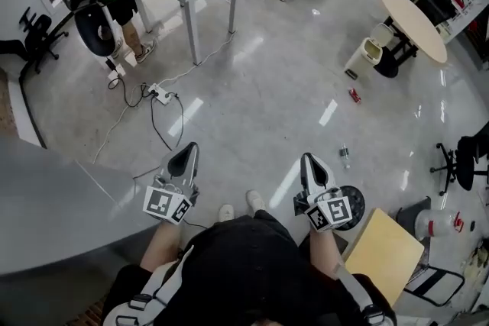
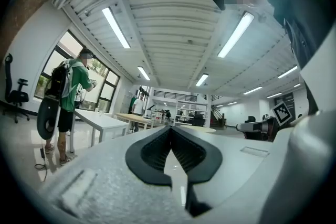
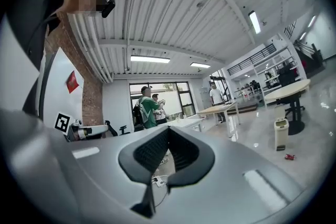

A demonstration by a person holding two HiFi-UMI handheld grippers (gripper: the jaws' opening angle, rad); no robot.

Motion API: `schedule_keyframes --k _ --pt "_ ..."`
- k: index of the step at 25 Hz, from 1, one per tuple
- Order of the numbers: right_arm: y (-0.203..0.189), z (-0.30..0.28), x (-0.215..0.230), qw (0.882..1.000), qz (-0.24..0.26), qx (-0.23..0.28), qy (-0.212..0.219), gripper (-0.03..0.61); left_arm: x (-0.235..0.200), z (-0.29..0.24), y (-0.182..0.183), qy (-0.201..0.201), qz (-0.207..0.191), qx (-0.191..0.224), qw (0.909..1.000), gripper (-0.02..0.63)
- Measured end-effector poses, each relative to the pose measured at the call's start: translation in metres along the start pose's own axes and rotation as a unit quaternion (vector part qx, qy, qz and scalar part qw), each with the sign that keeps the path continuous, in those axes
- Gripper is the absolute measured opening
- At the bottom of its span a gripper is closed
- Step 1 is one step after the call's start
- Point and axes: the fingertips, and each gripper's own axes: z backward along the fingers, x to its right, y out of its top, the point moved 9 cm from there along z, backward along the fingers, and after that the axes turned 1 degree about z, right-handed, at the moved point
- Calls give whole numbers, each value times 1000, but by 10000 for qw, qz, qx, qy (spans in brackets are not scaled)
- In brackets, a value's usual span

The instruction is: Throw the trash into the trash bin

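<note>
**Head view, standing position.** My left hand-held gripper (image 1: pixel 186 153) and my right hand-held gripper (image 1: pixel 309 162) are both held level in front of me. Each has its jaws closed together with nothing between them, as the two gripper views also show.

The trash lies on the floor (image 1: pixel 260 99), ahead and to my right. A small clear bottle (image 1: pixel 345 156) sits just beyond the right hand-held gripper, and a red can (image 1: pixel 354 95) lies farther on. The trash bin (image 1: pixel 367 53) stands beyond the can, beside the foot of the round table (image 1: pixel 416 23). Bottle, can and bin therefore fall roughly along one line leading away from my right side. The bottle's long axis appears to run along that same line, pointing away from me.

The right hand-held gripper is clearly the nearer to all three. In my judgement the pickup falls to it, once its jaws open and it drops to floor level. No trash is held yet.
</note>
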Motion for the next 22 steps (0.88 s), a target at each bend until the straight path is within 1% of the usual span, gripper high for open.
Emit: schedule_keyframes --k 3,5,8,11,14,17,19,22 --pt "-3 22 11 9994 -80 17 -341 5 11 -14 -5 -271 31 -84 9996 2" --pt "-7 33 19 9988 -156 3 -455 5 17 -22 -7 -378 58 -128 9992 2" --pt "-10 35 31 9987 -135 -44 -499 5 22 -34 -7 -472 55 -157 9987 2" --pt "-5 28 46 9984 -166 103 -532 5 27 -48 -6 -475 4 -167 9987 0" --pt "6 18 64 9987 -128 340 -350 5 40 -72 -3 -491 -52 -136 9987 1" --pt "22 12 92 9983 -98 556 -174 5 59 -105 4 -617 -130 -17 9980 1" --pt "29 17 114 9977 -95 624 -234 5 76 -125 7 -731 -174 38 9972 0" --pt "35 34 148 9963 -127 728 -436 5 101 -152 3 -927 -149 41 9956 2"
